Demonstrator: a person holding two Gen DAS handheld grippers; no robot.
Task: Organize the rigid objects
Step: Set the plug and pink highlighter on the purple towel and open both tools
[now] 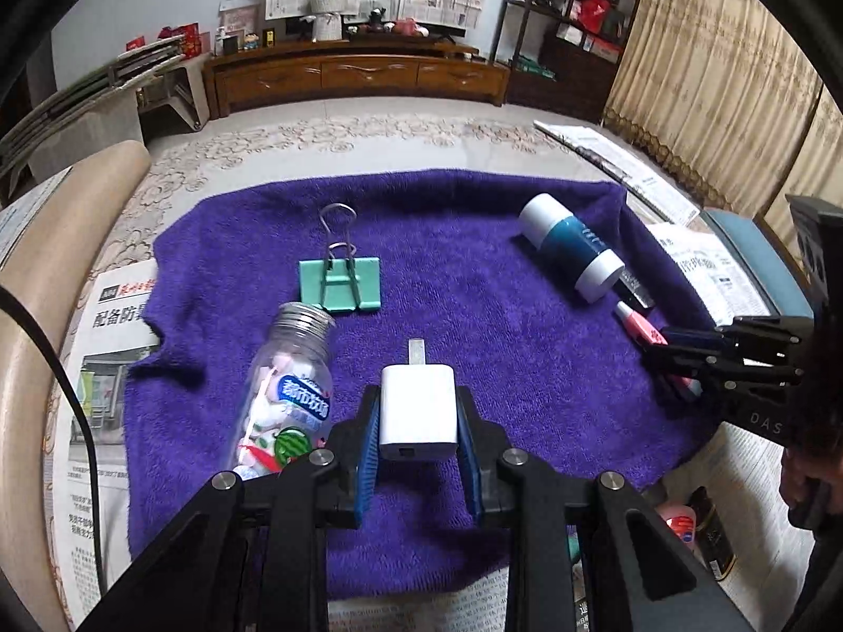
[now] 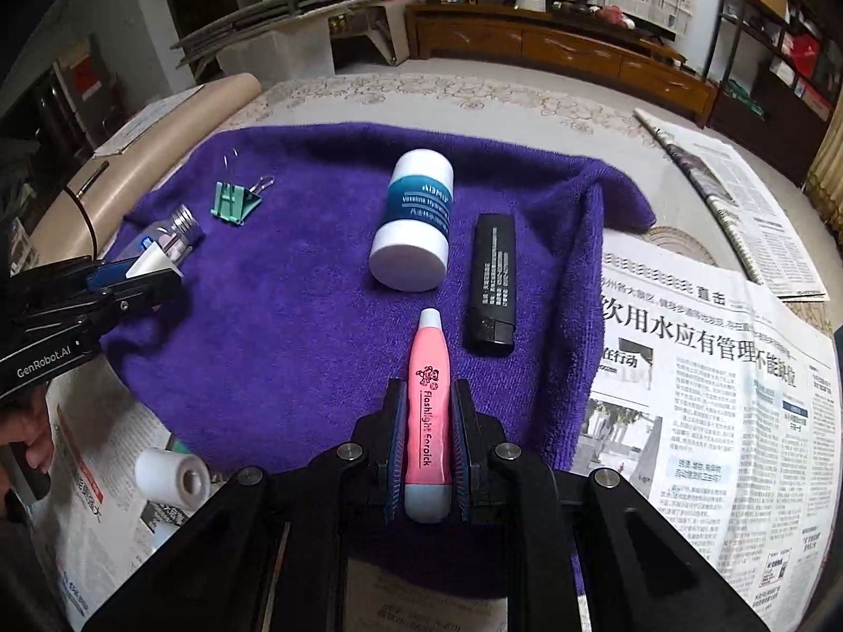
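My left gripper [image 1: 419,400] is shut on a white plug charger [image 1: 419,405], prong pointing away, held over the purple towel [image 1: 474,274]. Just left of it lies a clear bottle [image 1: 287,395] with a metal cap, and beyond that a green binder clip [image 1: 340,284]. My right gripper [image 2: 428,395] is shut on a pink flashlight earpick [image 2: 428,400], its pale tip forward over the towel [image 2: 295,326]. Ahead of it lie a teal and white jar [image 2: 416,221] on its side and a black rectangular case [image 2: 490,284]. The right gripper [image 1: 664,353] also shows at the right of the left wrist view.
Newspapers [image 2: 695,368] cover the surface around the towel. A white tape roll [image 2: 171,479] lies at the near left off the towel. A beige rolled edge [image 1: 52,242] runs along the left. A wooden cabinet [image 1: 358,73] and shelves stand far behind.
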